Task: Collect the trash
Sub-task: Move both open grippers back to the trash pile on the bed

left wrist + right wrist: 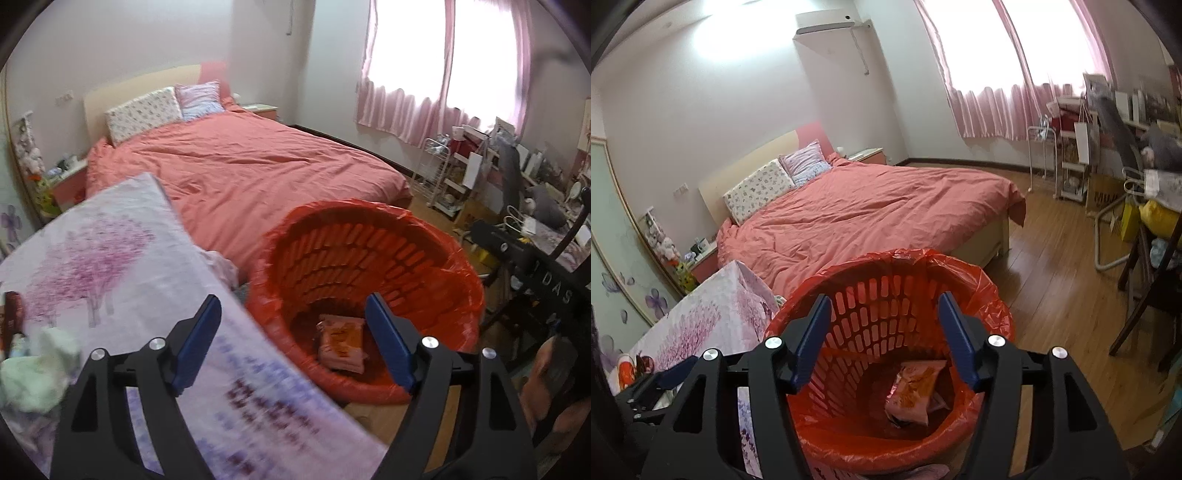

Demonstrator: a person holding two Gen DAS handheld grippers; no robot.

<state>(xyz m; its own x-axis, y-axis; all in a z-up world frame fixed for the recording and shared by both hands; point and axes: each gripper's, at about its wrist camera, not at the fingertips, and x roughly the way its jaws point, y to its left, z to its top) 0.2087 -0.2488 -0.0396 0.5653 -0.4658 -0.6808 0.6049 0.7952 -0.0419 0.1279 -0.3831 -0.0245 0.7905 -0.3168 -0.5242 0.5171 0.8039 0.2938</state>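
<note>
Two hand-held grippers gaping, empty | snack wrapper below in red bin

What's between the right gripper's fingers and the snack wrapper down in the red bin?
Nothing: in the right wrist view the right gripper hangs open above the bin, with only empty space down to the wrapper.

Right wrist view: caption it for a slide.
Open right gripper above red-lined trash basket holding a snack wrapper.

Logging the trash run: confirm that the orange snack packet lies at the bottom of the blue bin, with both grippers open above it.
Wrong colour: the bin is red, with a red liner, as the right wrist view shows. The orange snack packet does lie at its bottom, and the left gripper and right gripper are open.
</note>
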